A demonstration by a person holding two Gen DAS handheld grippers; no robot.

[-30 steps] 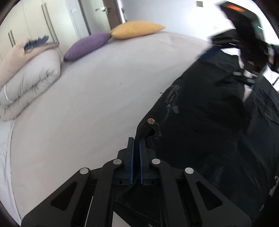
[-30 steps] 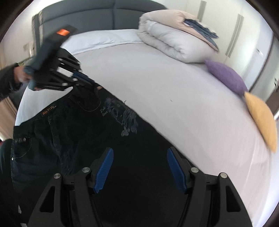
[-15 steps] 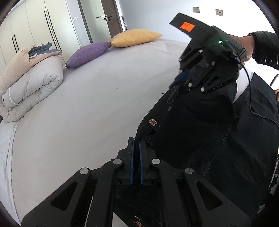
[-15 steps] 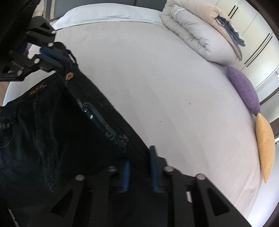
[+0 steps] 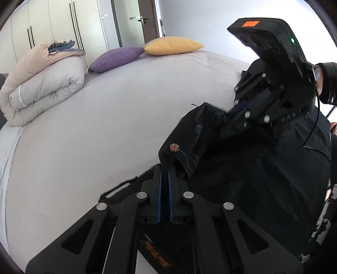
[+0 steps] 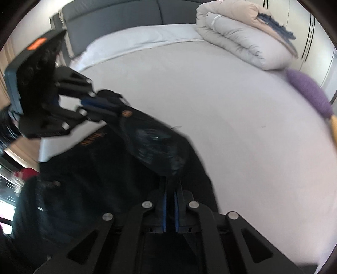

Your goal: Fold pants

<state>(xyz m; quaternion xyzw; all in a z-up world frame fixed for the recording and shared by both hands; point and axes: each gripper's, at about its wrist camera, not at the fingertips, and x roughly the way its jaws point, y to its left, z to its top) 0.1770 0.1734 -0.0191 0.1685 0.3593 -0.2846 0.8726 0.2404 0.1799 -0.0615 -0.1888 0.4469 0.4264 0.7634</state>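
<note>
Dark denim pants (image 5: 242, 168) lie on the right side of a pale grey bed (image 5: 105, 126). My left gripper (image 5: 165, 168) is shut on the waistband corner, just below its copper button (image 5: 174, 147). That corner stands lifted off the sheet. My right gripper (image 6: 170, 183) is closing its jaws, and its blue pads pinch a raised fold of the pants (image 6: 94, 168) at the printed pocket. The left wrist view shows the right gripper (image 5: 231, 120) a short way along the same upper edge. In the right wrist view, which is blurred, the left gripper (image 6: 118, 107) grips the cloth.
A rolled duvet (image 5: 42, 84) lies at the head of the bed, with a purple pillow (image 5: 118, 59) and a yellow pillow (image 5: 172, 45) along the far edge. Wardrobe doors and a room door stand behind. A dark headboard (image 6: 115, 19) closes the far end. A person's dark sleeve (image 5: 328, 82) is at right.
My right gripper swung in toward the left one and went from wide open to closed on the pants' edge. The pinched cloth now stands raised between the two grippers.
</note>
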